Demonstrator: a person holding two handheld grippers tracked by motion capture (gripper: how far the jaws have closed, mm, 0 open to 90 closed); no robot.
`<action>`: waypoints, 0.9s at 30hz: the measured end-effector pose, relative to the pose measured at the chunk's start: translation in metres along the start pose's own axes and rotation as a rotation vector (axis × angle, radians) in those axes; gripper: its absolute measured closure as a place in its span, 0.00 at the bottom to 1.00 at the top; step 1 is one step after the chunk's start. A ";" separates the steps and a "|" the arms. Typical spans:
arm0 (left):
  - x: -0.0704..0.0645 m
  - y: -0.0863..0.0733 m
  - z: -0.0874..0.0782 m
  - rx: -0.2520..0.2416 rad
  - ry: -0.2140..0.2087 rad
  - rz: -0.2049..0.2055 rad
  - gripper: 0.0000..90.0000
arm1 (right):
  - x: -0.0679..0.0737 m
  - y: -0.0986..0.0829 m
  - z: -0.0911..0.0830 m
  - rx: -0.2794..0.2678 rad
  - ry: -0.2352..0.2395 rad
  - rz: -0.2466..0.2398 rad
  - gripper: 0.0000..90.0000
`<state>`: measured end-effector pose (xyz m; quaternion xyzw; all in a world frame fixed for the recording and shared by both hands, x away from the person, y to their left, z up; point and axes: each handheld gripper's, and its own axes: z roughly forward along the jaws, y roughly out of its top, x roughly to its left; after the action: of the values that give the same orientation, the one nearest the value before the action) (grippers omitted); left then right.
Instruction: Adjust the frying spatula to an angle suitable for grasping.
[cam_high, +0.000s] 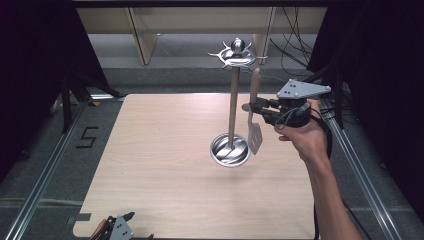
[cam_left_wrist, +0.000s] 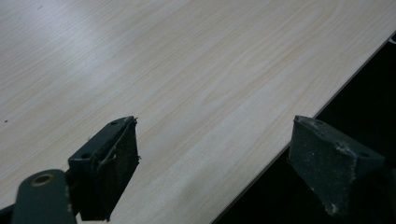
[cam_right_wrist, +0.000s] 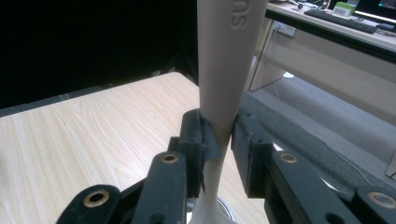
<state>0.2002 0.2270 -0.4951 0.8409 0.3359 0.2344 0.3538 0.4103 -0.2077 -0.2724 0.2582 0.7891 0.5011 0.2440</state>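
A light wooden table (cam_high: 165, 175) is seen from above, with a tall utensil stand (cam_high: 232, 105) set toward its far right part. The stand has a round metal base (cam_high: 229, 150), a slim upright pole, and a ring of hooks (cam_high: 235, 56) at the top, well above the surface.

A spatula (cam_high: 254, 117) is held upright just to the right of the pole, blade down and pale handle up. It is clamped at the narrow lower part of its handle by the right gripper (cam_high: 260, 111), whose jaws are closed tightly on it; in the right gripper view the handle (cam_right_wrist: 227, 70) is seen pinched between both black pads (cam_right_wrist: 198, 140). The handle tip sits close below the ring of hooks, but whether it is already caught on a hook cannot be told. The blade hangs beside the base, apparently just above the table.

The left gripper (cam_high: 119, 226) is kept at the near left edge of the table, its jaws spread wide and holding nothing.

The work is judged to be at its hanging step: the spatula is lifted and brought to the stand, while hooking it and letting go appear to remain.
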 end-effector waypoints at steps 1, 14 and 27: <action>0.000 0.000 0.000 0.002 -0.002 -0.001 0.17 | 0.000 0.000 0.001 -0.007 -0.010 -0.001 0.83; 0.000 0.001 -0.001 0.009 -0.009 -0.001 0.17 | 0.001 0.006 0.006 0.028 -0.017 0.008 0.83; 0.001 0.001 -0.002 0.022 -0.010 0.011 0.17 | 0.004 0.011 0.009 0.050 -0.064 0.010 0.83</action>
<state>0.2004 0.2278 -0.4931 0.8476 0.3323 0.2285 0.3449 0.4152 -0.1954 -0.2664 0.2843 0.7916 0.4741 0.2602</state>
